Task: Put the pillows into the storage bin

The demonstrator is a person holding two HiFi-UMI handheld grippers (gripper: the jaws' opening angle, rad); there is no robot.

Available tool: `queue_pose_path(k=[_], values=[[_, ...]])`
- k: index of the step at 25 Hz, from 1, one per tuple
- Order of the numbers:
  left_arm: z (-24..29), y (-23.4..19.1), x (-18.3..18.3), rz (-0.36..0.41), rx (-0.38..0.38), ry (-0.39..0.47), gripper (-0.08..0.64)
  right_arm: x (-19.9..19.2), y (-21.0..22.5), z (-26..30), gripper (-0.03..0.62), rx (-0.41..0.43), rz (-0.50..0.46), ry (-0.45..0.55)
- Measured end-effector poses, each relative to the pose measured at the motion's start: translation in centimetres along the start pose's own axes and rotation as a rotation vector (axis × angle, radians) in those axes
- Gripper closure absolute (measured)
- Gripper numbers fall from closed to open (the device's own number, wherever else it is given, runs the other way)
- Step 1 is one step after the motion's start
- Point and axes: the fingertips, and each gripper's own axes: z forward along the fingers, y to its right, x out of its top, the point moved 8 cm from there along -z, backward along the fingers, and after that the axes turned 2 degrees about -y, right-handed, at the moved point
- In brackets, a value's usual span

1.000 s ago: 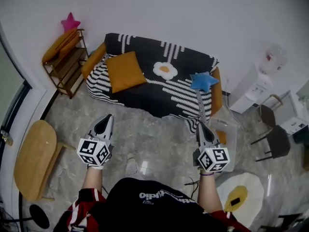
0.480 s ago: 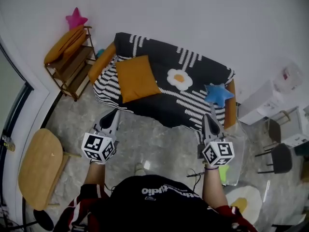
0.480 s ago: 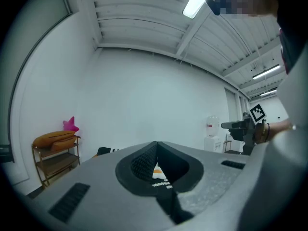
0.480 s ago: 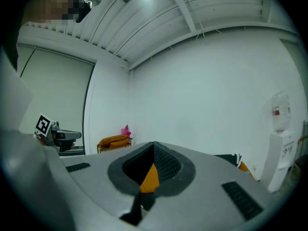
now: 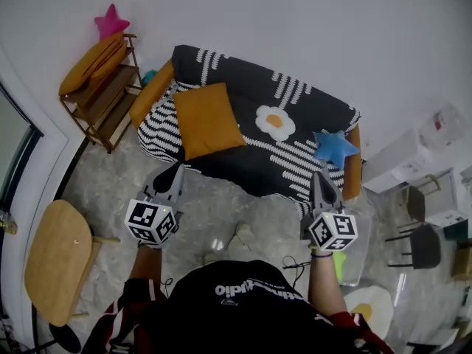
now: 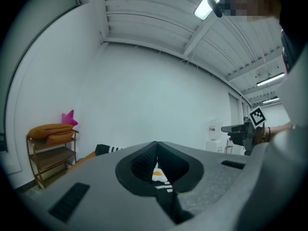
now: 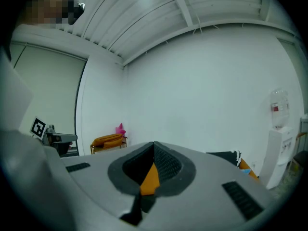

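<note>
Left gripper (image 5: 177, 168): held level over the floor (image 5: 243, 209), in front of the sofa's left half, and pointing at the sofa (image 5: 243, 157). Its fingers (image 6: 142, 163) are pressed together with nothing between them. In the left gripper view only a sliver of the far-off egg pillow and the striped cover shows past their tips.

Right gripper (image 5: 320, 174): held close to level near the sofa's right front corner, also pointing at the sofa. Its fingers (image 7: 166, 166) are likewise together and empty. The orange seen beyond them in the right gripper view lies well away.

Pillows: three lie on the sofa seat.
- The orange pillow (image 5: 209, 120) is at the left, tilted against the backrest.
- The egg pillow (image 5: 274, 122) is at the middle.
- The blue star (image 5: 334, 146) is at the right end, by the armrest.

Neither gripper touches any of them.

A wooden shelf (image 5: 103, 98) stands against the wall left of the sofa. It carries a long orange cushion (image 5: 92, 63) on its top tier, with a pink star (image 5: 110, 22) above that.

Bin (image 5: 355, 251): clear-walled, on the floor just off the sofa's right end, beside the right forearm and partly hidden by it. No pillow can be seen in it. Something green shows at its near side; what it is cannot be told.
</note>
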Motion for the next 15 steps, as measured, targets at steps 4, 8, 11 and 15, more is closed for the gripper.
queue_pose_path(k=[4, 8, 11, 15], values=[[1.3, -1.2, -0.1, -0.01, 0.027, -0.001, 0.555, -0.1, 0.2, 3.7, 0.591, 0.033, -0.028, -0.007], [3.5, -2.8, 0.3, -0.024, 0.065, 0.006, 0.555, 0.5, 0.9, 8.8, 0.591, 0.077, -0.044, 0.008], [5.7, -3.7, 0.5, -0.06, 0.077, 0.03, 0.555, 1.0, 1.7, 13.2, 0.587, 0.124, -0.056, 0.031], [9.7, -5.1, 1.2, -0.056, 0.112, 0.047, 0.555, 2.2, 2.7, 19.4, 0.58, 0.176, -0.069, 0.057]])
